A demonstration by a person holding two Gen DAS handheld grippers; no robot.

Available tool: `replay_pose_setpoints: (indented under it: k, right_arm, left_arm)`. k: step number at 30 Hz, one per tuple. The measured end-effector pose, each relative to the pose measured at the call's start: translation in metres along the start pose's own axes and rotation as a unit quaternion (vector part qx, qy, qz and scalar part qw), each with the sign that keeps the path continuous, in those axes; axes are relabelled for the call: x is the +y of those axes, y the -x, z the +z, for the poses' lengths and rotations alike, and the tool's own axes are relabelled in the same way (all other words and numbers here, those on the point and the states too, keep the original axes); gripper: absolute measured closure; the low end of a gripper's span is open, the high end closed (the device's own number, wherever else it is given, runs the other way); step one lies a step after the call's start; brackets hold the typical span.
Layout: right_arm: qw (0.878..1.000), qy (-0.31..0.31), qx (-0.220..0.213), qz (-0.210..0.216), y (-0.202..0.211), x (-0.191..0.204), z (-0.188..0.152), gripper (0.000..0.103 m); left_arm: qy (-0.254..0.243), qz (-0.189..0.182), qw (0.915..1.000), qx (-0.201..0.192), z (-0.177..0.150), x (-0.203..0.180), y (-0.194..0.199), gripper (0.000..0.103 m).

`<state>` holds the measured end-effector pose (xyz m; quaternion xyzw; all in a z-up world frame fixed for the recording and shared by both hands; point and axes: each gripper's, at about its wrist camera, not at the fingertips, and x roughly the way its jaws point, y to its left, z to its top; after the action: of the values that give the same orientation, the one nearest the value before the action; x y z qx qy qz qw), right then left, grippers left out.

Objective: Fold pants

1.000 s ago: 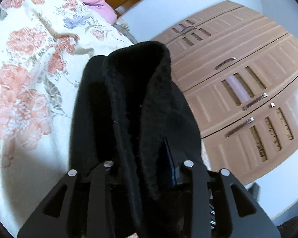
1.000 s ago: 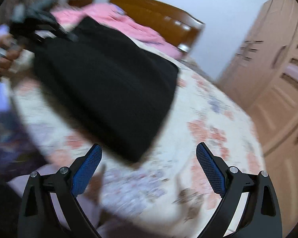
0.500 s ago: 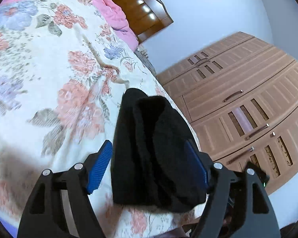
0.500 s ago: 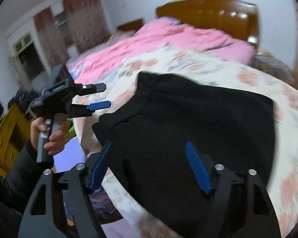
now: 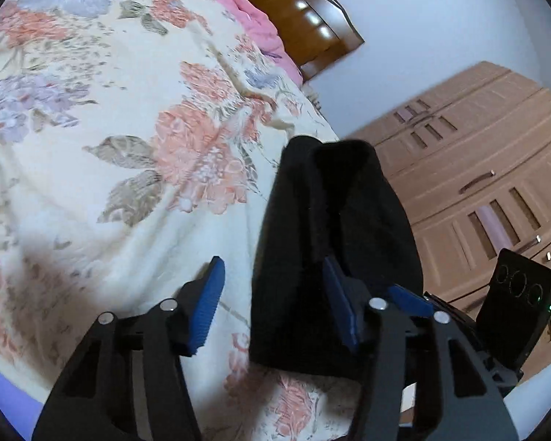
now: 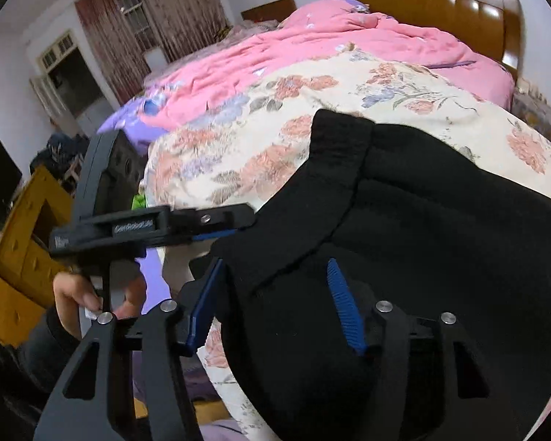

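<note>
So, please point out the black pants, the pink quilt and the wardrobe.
black pants (image 6: 440, 228), right wrist view, folded top layer.
pink quilt (image 6: 312, 47), right wrist view, rumpled middle.
wardrobe (image 5: 488, 169), left wrist view, door panel.

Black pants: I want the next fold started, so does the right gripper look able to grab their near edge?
Probably yes: the right gripper already straddles the black pants, nothing between its fingers and the cloth.

Black pants (image 6: 440, 228) on a cream floral bedspread (image 5: 92, 198) (pink quilt (image 6: 312, 44) behind).
</note>
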<state>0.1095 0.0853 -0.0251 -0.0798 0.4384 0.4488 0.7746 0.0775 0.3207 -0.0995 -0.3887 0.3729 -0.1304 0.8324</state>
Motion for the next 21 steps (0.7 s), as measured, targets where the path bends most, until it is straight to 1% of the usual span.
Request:
replay_pose_setpoints:
  k: [2,3,5,6,7,9,10,12,13,14,15,18,20,21]
  right_arm:
    - [1.0,0.001,-0.002,-0.005,-0.005,0.001,-0.003,0.044]
    - [1.0,0.014,-0.003,-0.012,-0.006,0.003,-0.006,0.044]
    - [1.0,0.024,-0.001,-0.017,-0.005,0.007,-0.008,0.046]
    - [1.0,0.027,-0.002,-0.016,-0.005,0.007,-0.009,0.048]
    - [0.999,0.03,-0.004,-0.016,-0.004,0.008,-0.009,0.051]
    - [0.999,0.019,-0.022,0.021,0.001,0.005,-0.011,0.061]
    - [0.999,0.009,-0.023,0.041,0.001,0.003,-0.01,0.069]
    - [0.998,-0.009,-0.027,0.063,0.001,-0.003,-0.009,0.07]
    - [0.996,-0.023,-0.031,0.082,0.001,-0.006,-0.009,0.07]
    - [0.991,-0.04,-0.044,0.119,0.004,-0.011,-0.009,0.07]
    - [0.989,-0.048,-0.053,0.131,0.007,-0.012,-0.008,0.07]
    - [0.986,-0.052,-0.073,0.138,0.015,-0.008,-0.003,0.07]
    - [0.988,-0.039,-0.075,0.129,0.017,-0.002,-0.001,0.07]
    - [0.991,-0.03,-0.066,0.117,0.012,0.002,-0.002,0.07]
  left_arm:
    - [-0.004,0.008,0.9999,0.007,0.002,0.0,-0.004,0.049]
    - [-0.003,0.006,0.9999,0.01,0.003,0.001,-0.006,0.053]
    - [0.01,-0.01,0.9996,0.025,0.005,0.004,-0.011,0.058]
    - [0.014,-0.019,0.9992,0.032,0.007,0.005,-0.014,0.062]
    - [0.018,-0.027,0.9988,0.036,0.008,0.005,-0.017,0.064]
    - [0.019,-0.031,0.9985,0.04,0.009,0.006,-0.02,0.065]
    - [0.021,-0.036,0.9983,0.041,0.009,0.007,-0.02,0.066]
    - [0.025,-0.047,0.9978,0.04,0.009,0.01,-0.02,0.067]
    - [0.029,-0.055,0.9973,0.04,0.009,0.011,-0.021,0.068]
    - [0.029,-0.061,0.9969,0.04,0.009,0.011,-0.021,0.068]
    - [0.029,-0.065,0.9967,0.039,0.009,0.012,-0.021,0.068]
    - [0.031,-0.069,0.9963,0.039,0.01,0.013,-0.021,0.068]
    - [0.03,-0.07,0.9963,0.04,0.01,0.012,-0.021,0.068]
    - [0.031,-0.07,0.9963,0.04,0.01,0.012,-0.021,0.068]
